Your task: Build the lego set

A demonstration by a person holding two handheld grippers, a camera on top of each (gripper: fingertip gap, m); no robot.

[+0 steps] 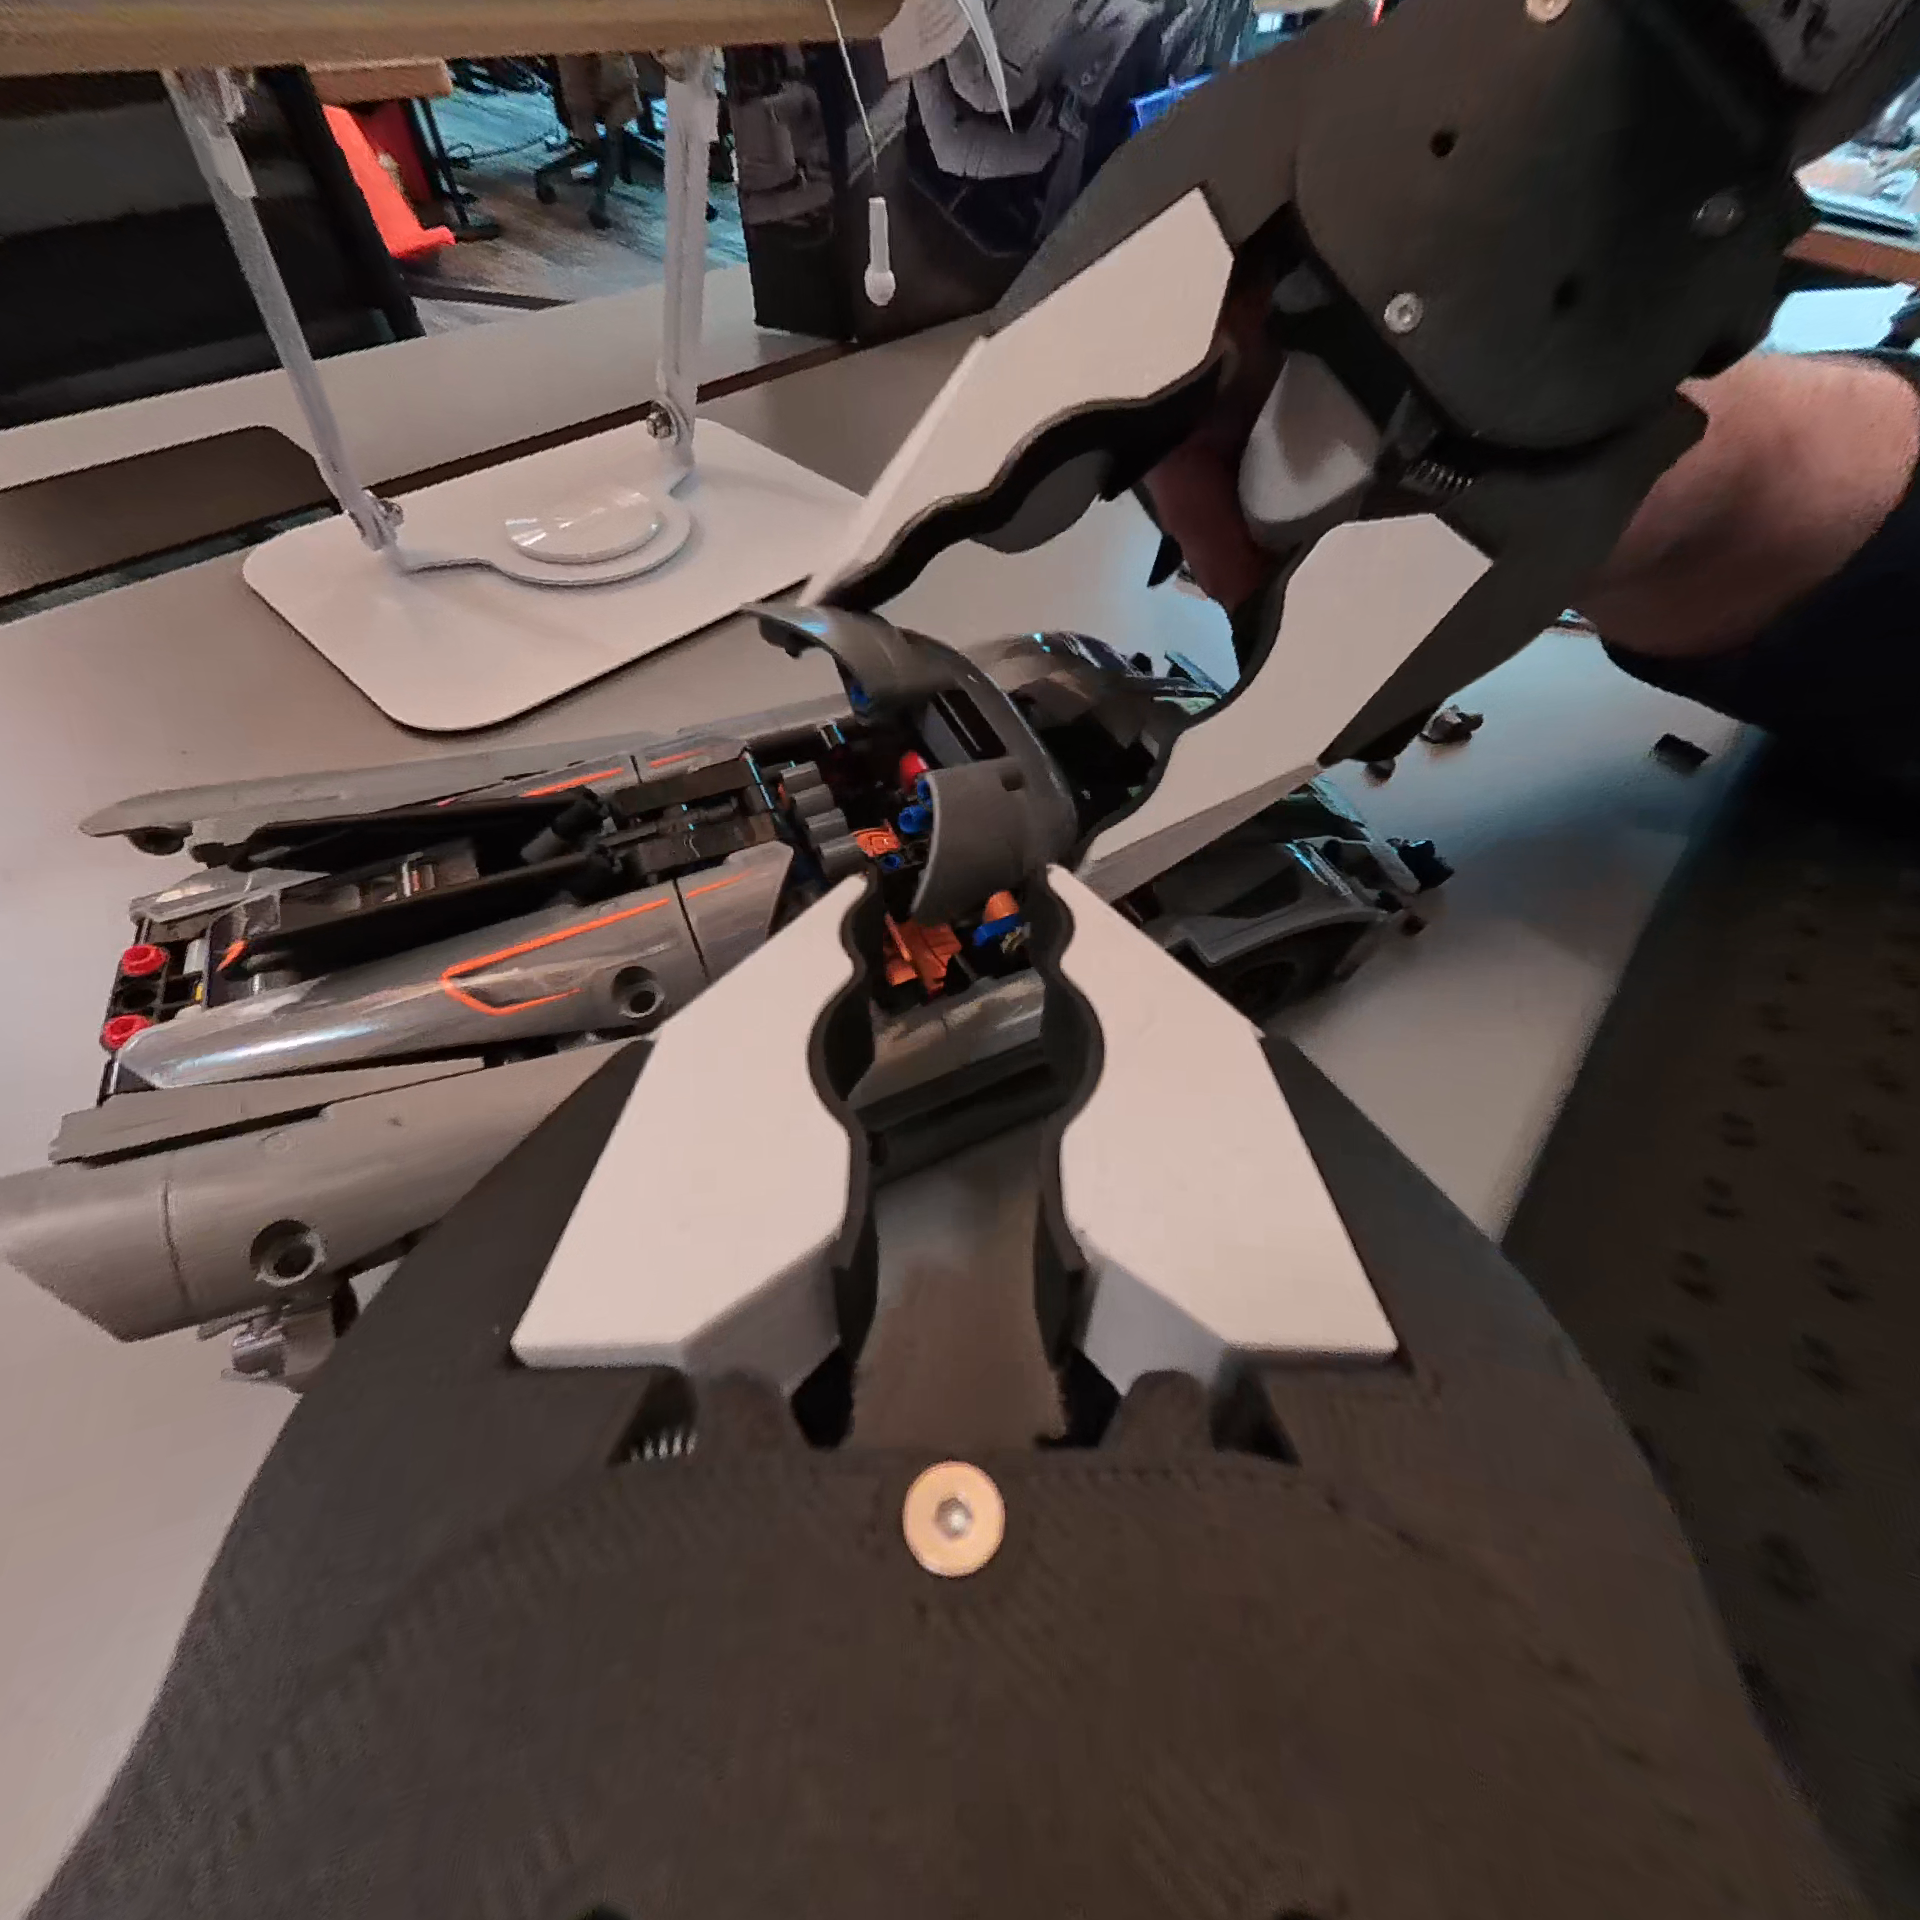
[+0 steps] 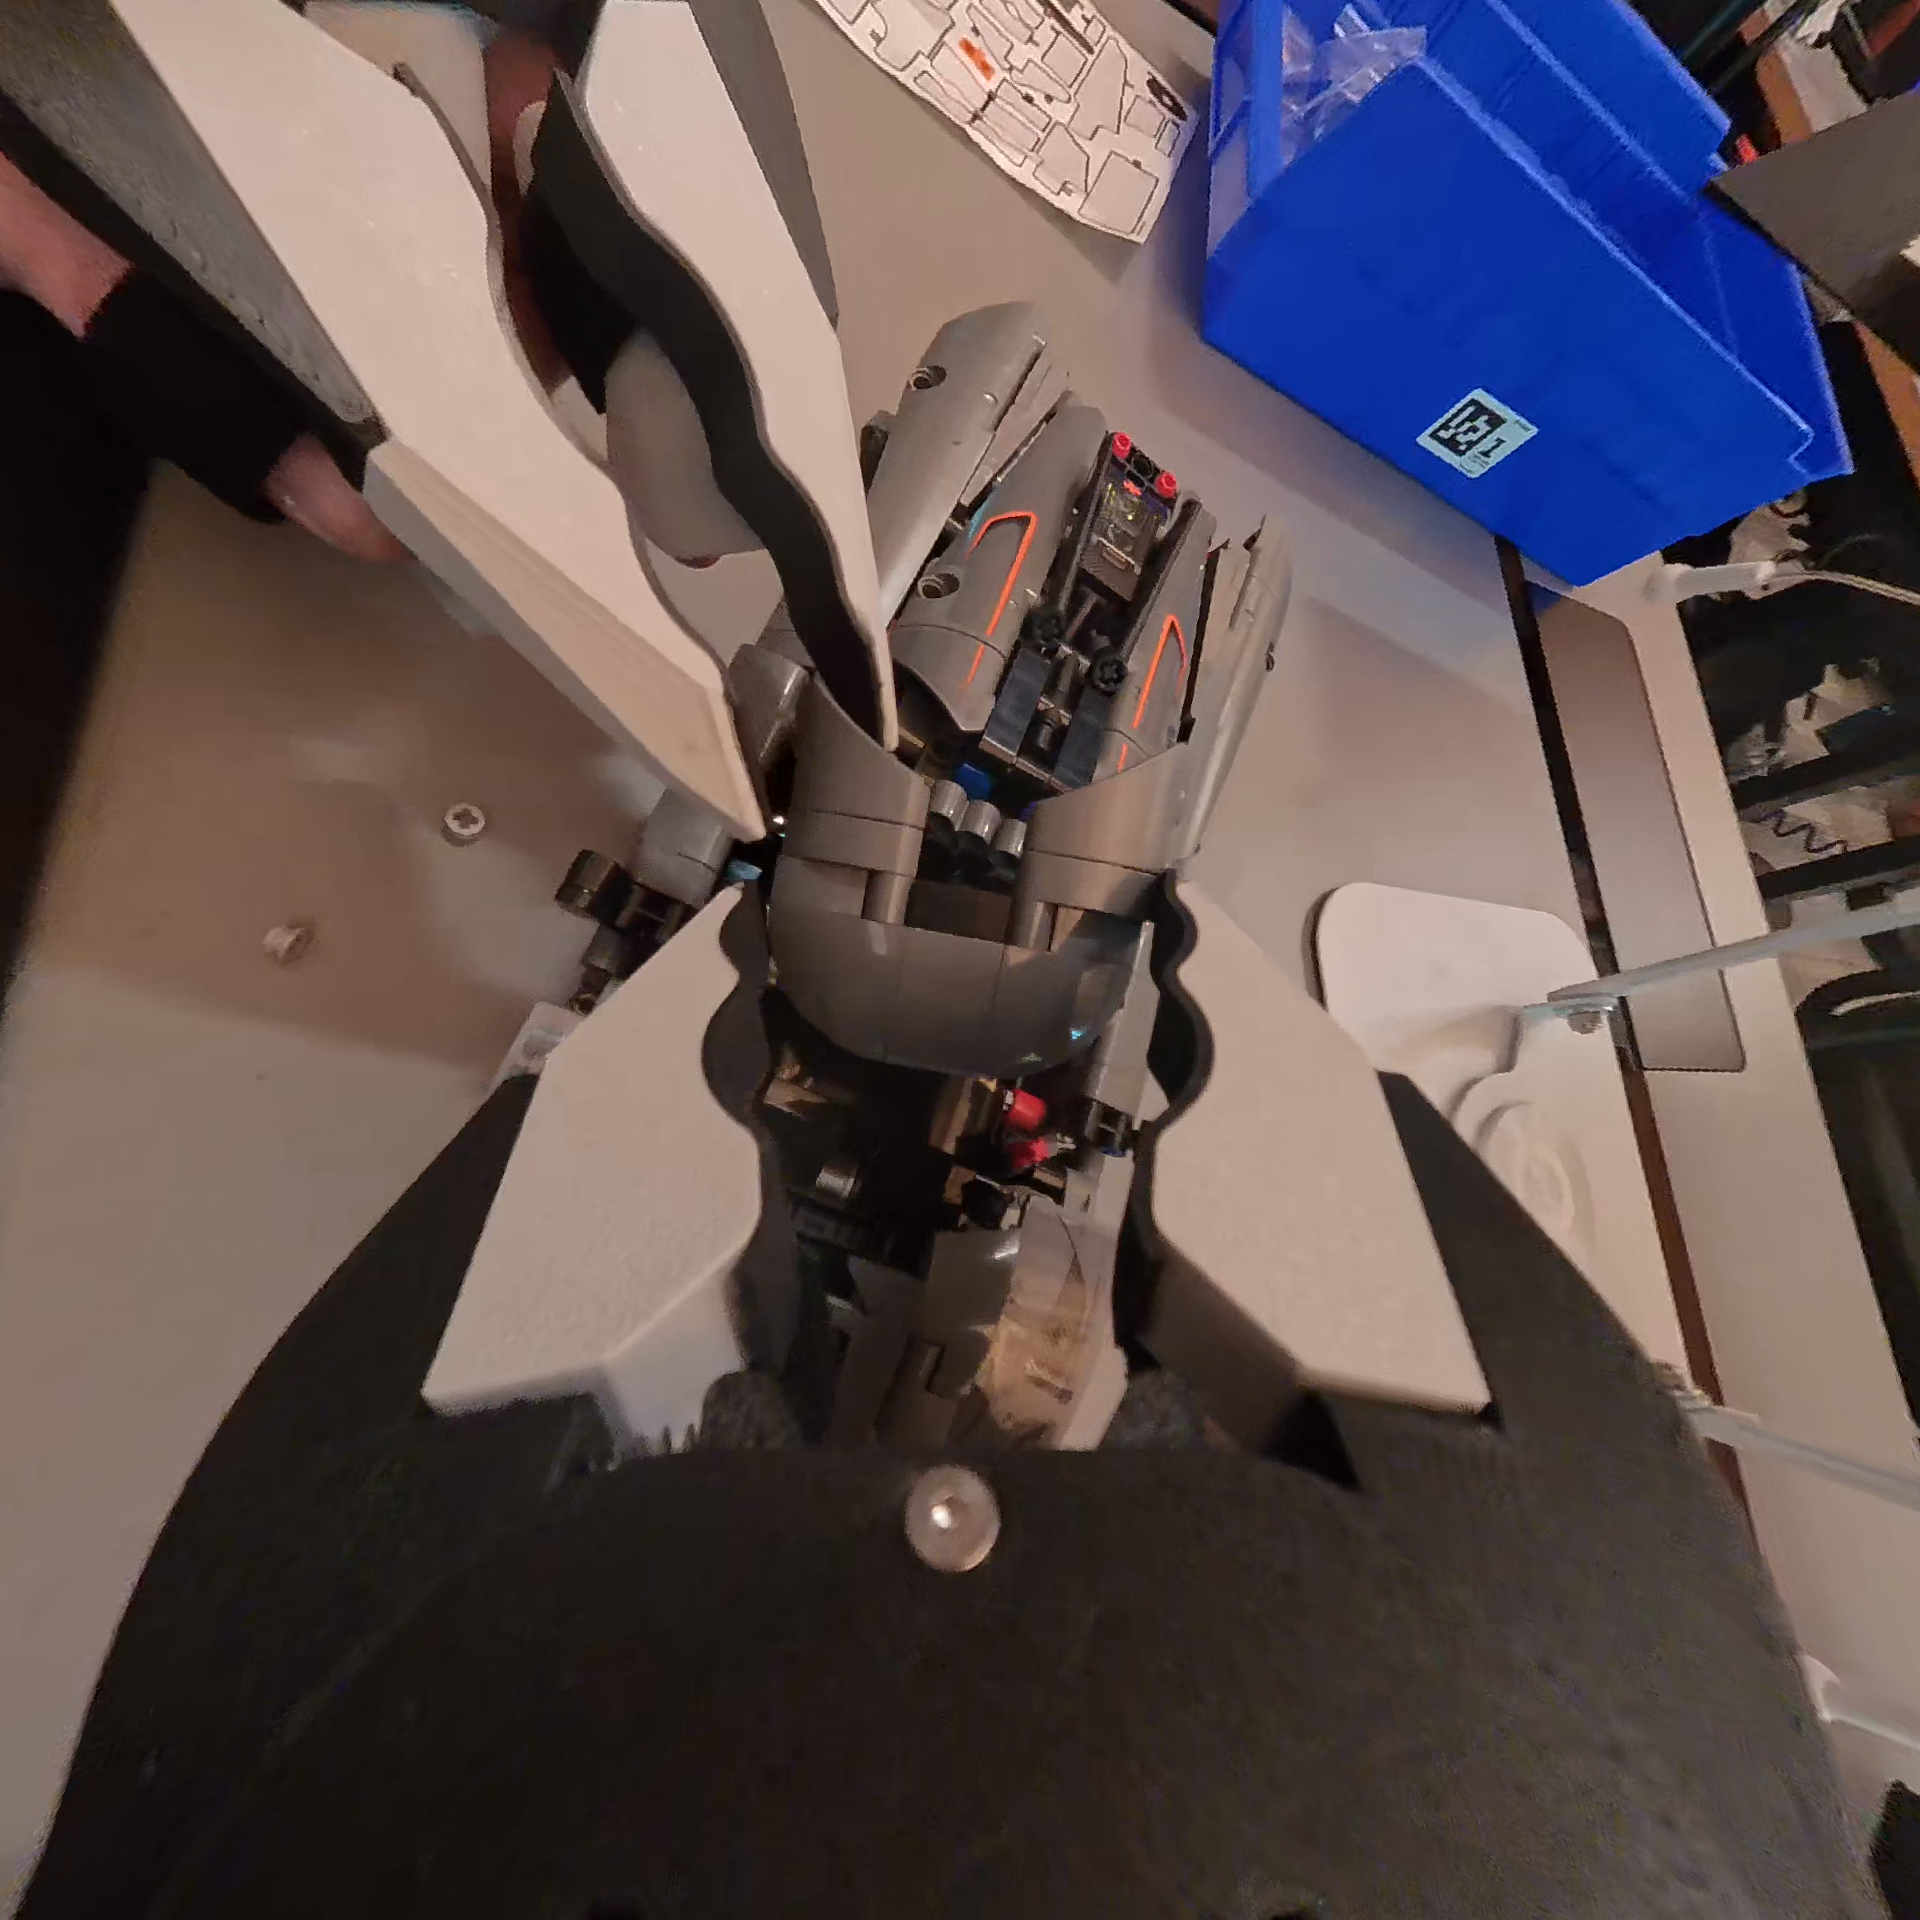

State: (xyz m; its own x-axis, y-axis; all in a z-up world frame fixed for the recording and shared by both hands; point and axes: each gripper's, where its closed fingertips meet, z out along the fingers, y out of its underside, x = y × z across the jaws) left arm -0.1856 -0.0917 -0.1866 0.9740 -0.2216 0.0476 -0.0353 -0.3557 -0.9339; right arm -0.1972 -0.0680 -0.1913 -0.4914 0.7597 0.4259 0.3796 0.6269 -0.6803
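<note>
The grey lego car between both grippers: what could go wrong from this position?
1. The left gripper has a fingertip inside the lego car's curved grey roof arch; prying might pop panels off.
2. The right gripper straddles the car, jaws open; closing hard could crush loose parts.

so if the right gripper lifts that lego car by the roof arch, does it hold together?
Probably not rigidly. The car is long and many-pieced, so it may flex or shed panels. The arch looks like thin curved panels and may pop off. The wheels would likely let it roll if pushed.
</note>
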